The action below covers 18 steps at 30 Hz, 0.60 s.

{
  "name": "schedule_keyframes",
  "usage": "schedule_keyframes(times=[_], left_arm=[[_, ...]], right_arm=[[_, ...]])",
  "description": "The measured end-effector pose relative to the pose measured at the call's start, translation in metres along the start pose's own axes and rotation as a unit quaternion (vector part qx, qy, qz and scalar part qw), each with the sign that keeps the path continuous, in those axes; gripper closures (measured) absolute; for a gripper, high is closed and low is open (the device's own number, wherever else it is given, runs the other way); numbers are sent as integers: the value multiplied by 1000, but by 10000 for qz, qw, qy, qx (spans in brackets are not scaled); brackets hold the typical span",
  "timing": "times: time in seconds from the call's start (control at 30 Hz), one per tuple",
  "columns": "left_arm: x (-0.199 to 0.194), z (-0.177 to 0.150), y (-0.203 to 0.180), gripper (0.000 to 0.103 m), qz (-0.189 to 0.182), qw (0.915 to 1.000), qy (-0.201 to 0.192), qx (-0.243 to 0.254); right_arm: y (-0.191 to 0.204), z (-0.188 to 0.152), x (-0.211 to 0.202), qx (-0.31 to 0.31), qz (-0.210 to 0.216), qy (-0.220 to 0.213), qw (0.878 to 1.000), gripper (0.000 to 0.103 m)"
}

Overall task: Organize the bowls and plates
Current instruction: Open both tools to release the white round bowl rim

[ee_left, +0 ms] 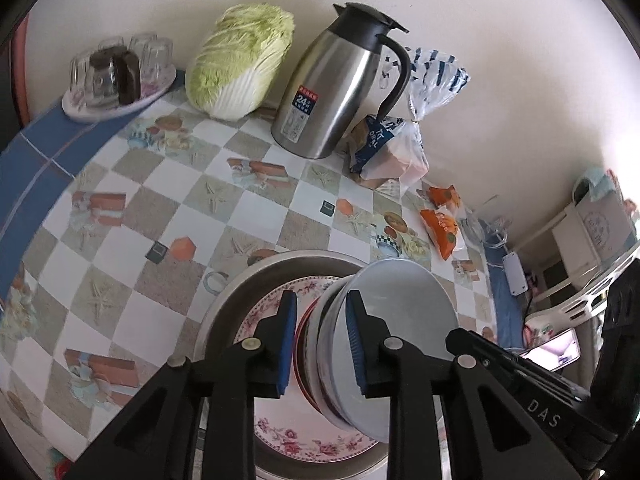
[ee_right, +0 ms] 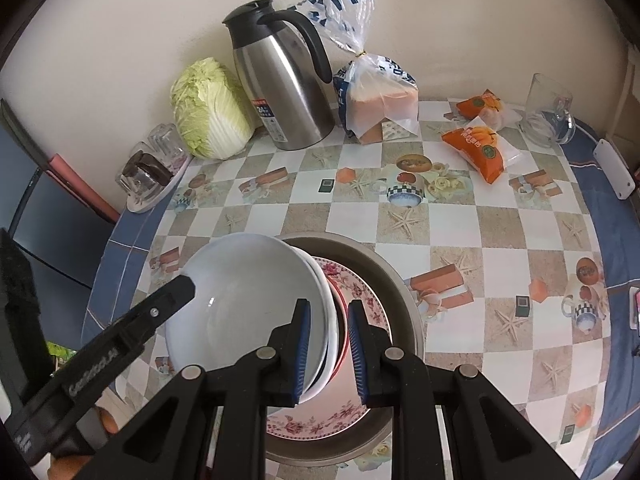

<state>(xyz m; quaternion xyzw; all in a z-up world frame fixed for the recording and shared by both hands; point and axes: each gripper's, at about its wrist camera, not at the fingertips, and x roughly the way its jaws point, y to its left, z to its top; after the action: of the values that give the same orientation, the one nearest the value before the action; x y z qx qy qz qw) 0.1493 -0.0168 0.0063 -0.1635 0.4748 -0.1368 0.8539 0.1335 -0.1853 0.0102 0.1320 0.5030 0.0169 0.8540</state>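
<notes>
A: Start with the tabletop point(ee_right: 500, 236). Its checkered cloth carries everything, and the clutter sits along the wall side: the cabbage point(ee_left: 240, 60), the steel thermos jug point(ee_left: 336, 80), the bread bag point(ee_right: 380, 96) and the tray of glasses point(ee_left: 116, 76). That leaves you the near half to work in.

B: And the dishes?

A: They are all in the metal basin point(ee_right: 400, 288), just in front of you. A floral plate point(ee_left: 296, 436) lies flat at its bottom. Above it, a nested stack of bowls point(ee_right: 248, 300) is tipped up on edge, the pale one outermost and a red-rimmed one tucked behind it.

B: Why on edge?

A: Your two hands come at the stack from opposite sides, so it hangs between them. Tilted like that, the rims present a thin edge each pair of fingers can straddle.

B: Are they gripping?

A: The left gripper point(ee_left: 322, 344) has its fingers either side of the stack's rims, pinching them. The right gripper point(ee_right: 329, 352) does the same on the opposite edge, one blue pad on the pale bowl's inside, the other behind the red rim. I judge both holds firm, though pad contact is hard to confirm.

B: Risk?

A: Nested bowls could slide apart; keep both grips level as you lift clear of the basin
</notes>
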Motion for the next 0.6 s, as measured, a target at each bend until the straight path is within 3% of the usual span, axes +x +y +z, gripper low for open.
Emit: schedule_keyframes(times=[0.33, 0.37, 0.4, 0.47, 0.5, 0.57, 0.6], left_arm=[[-6, -3, -4, 78, -193, 9998, 63, 21], [-8, -3, -4, 75, -188, 9998, 47, 34], [-11, -4, -4, 64, -195, 9998, 35, 28], [-17, -4, -3, 46, -203, 9998, -32, 10], [-21, -4, -2, 42, -169, 9998, -97, 18], [-29, -4, -2, 38, -66, 9997, -235, 56], [-32, -4, -1, 32, -1, 9995, -297, 75]], right_arm=[[0, -2, -10, 29, -21, -83, 10000, 81], [-1, -3, -12, 39, -5, -95, 9999, 81], [-2, -3, -13, 50, 11, -106, 9999, 81], [-5, -5, -15, 80, 2, -123, 9999, 69], [-6, -7, -16, 102, -24, -122, 9999, 64], [-10, -11, -17, 141, -100, -146, 9997, 40], [-11, -14, -18, 143, -127, -160, 9997, 39]])
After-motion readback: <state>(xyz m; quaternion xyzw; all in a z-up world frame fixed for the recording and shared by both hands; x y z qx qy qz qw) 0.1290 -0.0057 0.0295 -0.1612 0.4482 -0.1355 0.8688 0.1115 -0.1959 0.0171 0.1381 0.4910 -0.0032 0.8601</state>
